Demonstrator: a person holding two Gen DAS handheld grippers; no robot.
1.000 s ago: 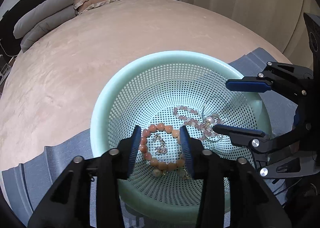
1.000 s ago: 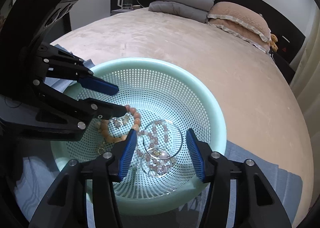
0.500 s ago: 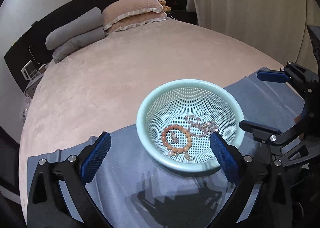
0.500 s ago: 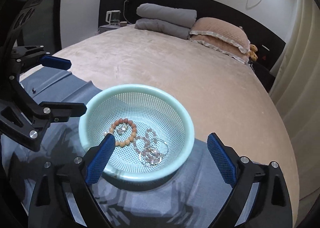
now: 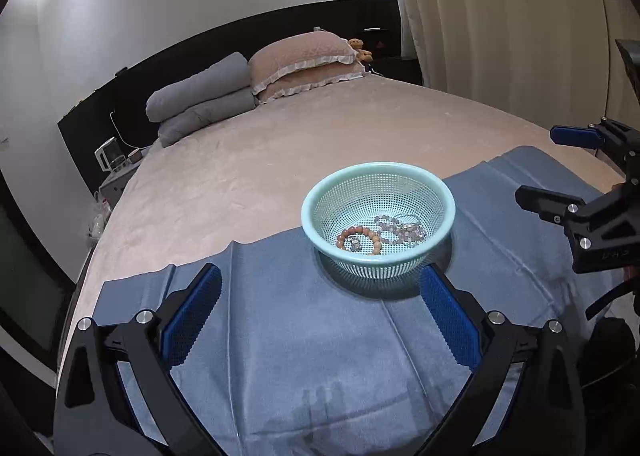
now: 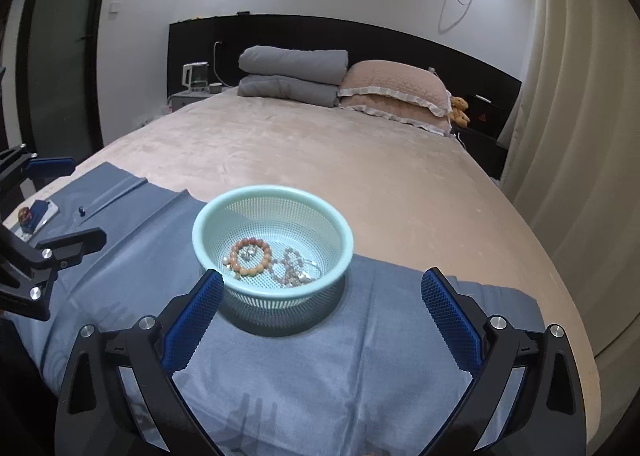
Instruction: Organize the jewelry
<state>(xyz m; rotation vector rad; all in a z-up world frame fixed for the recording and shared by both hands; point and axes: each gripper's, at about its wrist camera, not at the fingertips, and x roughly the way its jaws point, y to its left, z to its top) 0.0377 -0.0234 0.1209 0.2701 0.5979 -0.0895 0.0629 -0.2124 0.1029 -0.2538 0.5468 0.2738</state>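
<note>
A mint green mesh basket point(image 5: 379, 168) point(image 6: 272, 190) stands on a blue cloth point(image 5: 296, 340) point(image 6: 360, 340) spread over the foot of a bed. Inside lie an orange bead bracelet point(image 5: 343, 236) point(image 6: 249, 242) around a small silver piece, and a pale bead bracelet tangled with silver rings point(image 5: 400, 230) point(image 6: 292, 272). My left gripper point(image 5: 320, 270) point(image 6: 76, 201) hangs open, above and short of the basket, holding nothing. My right gripper point(image 6: 322, 274) point(image 5: 556, 165) is also drawn back; its jaws are opening, with nothing gripped between them.
The pink bedspread point(image 6: 320, 151) stretches behind the basket to grey folded blankets point(image 6: 292, 75) and pink pillows point(image 6: 396, 91). A small card with a trinket point(image 6: 34, 213) and a dark bead point(image 6: 82, 209) lie on the cloth's left end. Curtains point(image 6: 568, 135) hang on the right.
Both grippers have drawn back and up out of the basket and spread wide. The bracelets they hovered over stay lying in the basket.
</note>
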